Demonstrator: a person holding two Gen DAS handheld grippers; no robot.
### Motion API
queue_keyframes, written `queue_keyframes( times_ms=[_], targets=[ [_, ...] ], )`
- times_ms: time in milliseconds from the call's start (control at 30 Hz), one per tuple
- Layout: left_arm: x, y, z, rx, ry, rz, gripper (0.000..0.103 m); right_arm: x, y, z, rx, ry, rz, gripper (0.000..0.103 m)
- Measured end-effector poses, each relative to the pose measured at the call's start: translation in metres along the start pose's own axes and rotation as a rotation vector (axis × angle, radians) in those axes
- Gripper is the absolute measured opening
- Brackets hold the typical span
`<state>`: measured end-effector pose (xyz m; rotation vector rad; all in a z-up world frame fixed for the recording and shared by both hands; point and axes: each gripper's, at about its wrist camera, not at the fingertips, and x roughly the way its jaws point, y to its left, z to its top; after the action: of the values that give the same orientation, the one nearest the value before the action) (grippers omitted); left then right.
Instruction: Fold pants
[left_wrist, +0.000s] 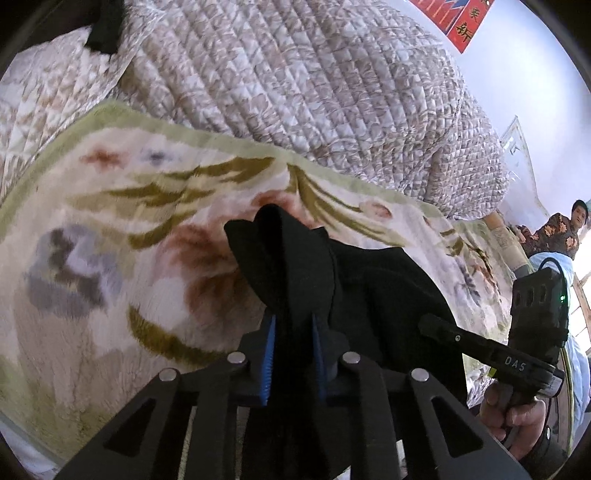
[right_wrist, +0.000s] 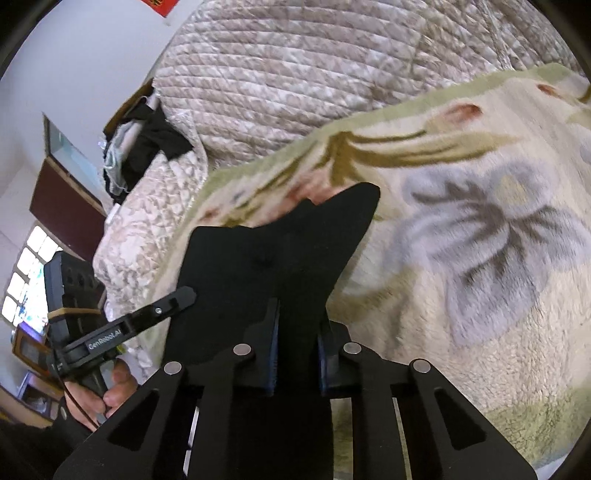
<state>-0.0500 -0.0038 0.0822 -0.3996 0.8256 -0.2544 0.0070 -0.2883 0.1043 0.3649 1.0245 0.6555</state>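
Note:
The black pants (left_wrist: 369, 288) hang between both grippers above a floral fleece blanket (left_wrist: 110, 221). My left gripper (left_wrist: 291, 325) is shut on a bunched edge of the pants, which fold over its blue-padded fingers (left_wrist: 269, 354). My right gripper (right_wrist: 297, 325) is shut on another edge of the pants (right_wrist: 258, 258), whose pointed corner sticks up past the fingers. In the left wrist view the right gripper (left_wrist: 491, 350) shows at the right; in the right wrist view the left gripper (right_wrist: 122, 328) shows at the left. The fingertips are hidden by cloth.
A quilted beige bedspread (left_wrist: 314, 81) is heaped behind the blanket (right_wrist: 480, 258). Dark clothes (right_wrist: 147, 144) lie at the bed's far left end by a brown cabinet (right_wrist: 62, 199). A person (left_wrist: 565, 229) sits at the far right. A red poster (left_wrist: 454, 18) hangs on the wall.

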Motion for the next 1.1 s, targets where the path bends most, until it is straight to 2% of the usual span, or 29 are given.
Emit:
queue_keyframes(
  times_ms=[267, 433, 600, 733, 800, 867, 967, 1100],
  targets=[
    [0.004, 0.017, 0.05, 0.025, -0.028, 0.034, 0.019, 0.017, 0.027, 0.042, -0.062, -0.013, 0.031, 0.016],
    [0.024, 0.042, 0.091, 0.025, -0.044, 0.076, 0.019, 0.058, 0.029, 0.082, -0.067, 0.003, 0.054, 0.016],
    [0.05, 0.066, 0.122, 0.033, -0.06, 0.114, 0.019, 0.099, 0.029, 0.107, -0.081, 0.021, 0.058, 0.016],
    [0.077, 0.09, 0.125, -0.001, -0.012, 0.179, 0.02, 0.132, 0.014, 0.123, -0.083, 0.05, 0.036, 0.017],
    [0.083, 0.101, 0.121, -0.013, 0.009, 0.207, 0.024, 0.142, 0.001, 0.124, -0.063, 0.068, -0.014, 0.021],
    [0.078, 0.107, 0.119, -0.023, 0.007, 0.232, 0.023, 0.142, -0.002, 0.124, -0.063, 0.069, -0.032, 0.023],
    [0.063, 0.106, 0.118, -0.034, -0.024, 0.261, 0.023, 0.133, 0.008, 0.122, -0.133, 0.053, -0.11, 0.023],
    [0.036, 0.08, 0.105, 0.021, -0.074, 0.257, 0.023, 0.109, 0.024, 0.112, -0.213, -0.003, -0.186, 0.023]
  ],
)
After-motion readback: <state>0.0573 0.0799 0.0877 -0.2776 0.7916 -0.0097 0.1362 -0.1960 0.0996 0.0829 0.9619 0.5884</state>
